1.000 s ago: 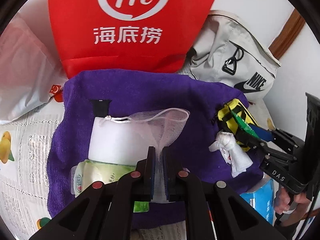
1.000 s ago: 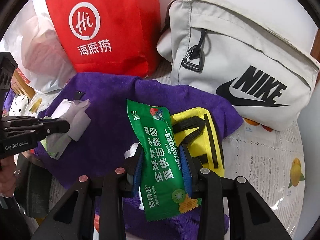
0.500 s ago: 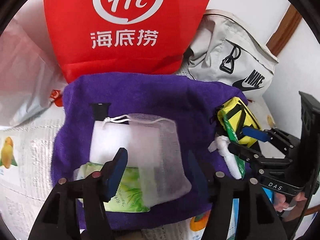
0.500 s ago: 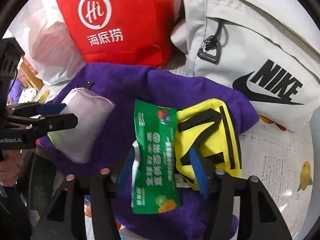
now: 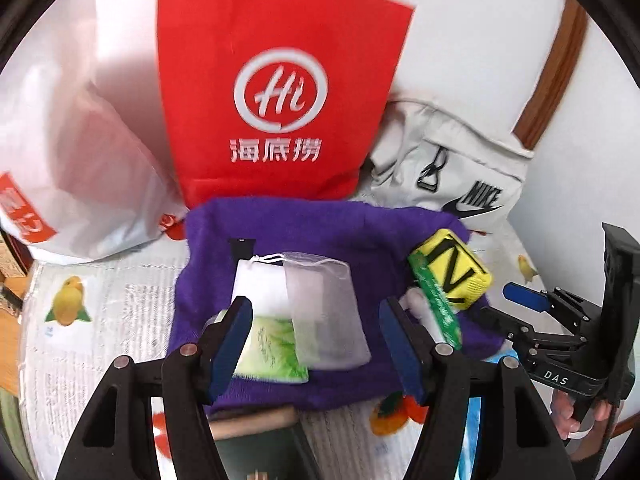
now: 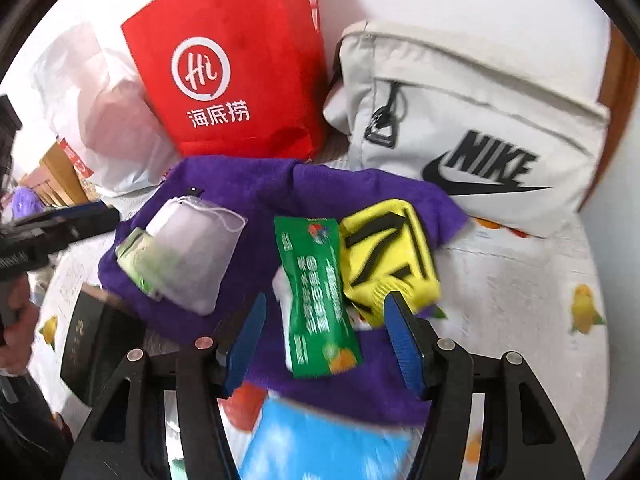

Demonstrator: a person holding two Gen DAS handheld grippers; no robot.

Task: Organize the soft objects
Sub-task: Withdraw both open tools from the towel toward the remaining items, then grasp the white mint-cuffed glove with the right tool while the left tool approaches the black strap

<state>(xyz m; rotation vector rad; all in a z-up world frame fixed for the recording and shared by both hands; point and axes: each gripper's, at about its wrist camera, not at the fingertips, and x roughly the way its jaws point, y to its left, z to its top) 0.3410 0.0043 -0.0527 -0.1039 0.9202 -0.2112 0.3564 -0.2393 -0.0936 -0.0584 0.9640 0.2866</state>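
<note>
A purple towel (image 5: pixel 320 232) (image 6: pixel 256 188) lies on the table. On its left lie a white mesh pouch (image 5: pixel 324 312) (image 6: pixel 192 256) and a green wipes pack (image 5: pixel 272 352) (image 6: pixel 136 260). On its right lie a green snack packet (image 6: pixel 316 296) (image 5: pixel 436 304), a yellow pouch with black straps (image 6: pixel 388 256) (image 5: pixel 452 272) and a small white roll (image 5: pixel 416 304). My left gripper (image 5: pixel 316 348) is open and empty, just short of the mesh pouch. My right gripper (image 6: pixel 324 340) is open and empty, its jaws either side of the snack packet's near end.
A red paper bag (image 5: pixel 280 100) (image 6: pixel 236 68), a white plastic bag (image 5: pixel 80 160) and a grey Nike bag (image 6: pixel 472 132) (image 5: pixel 452 176) stand behind the towel. A blue pack (image 6: pixel 320 440) and a black box (image 6: pixel 96 348) lie at the near edge.
Both grippers opened and pulled back. The left let go of the mesh pouch, the right let go of the green snack packet; both items now lie on the towel.
</note>
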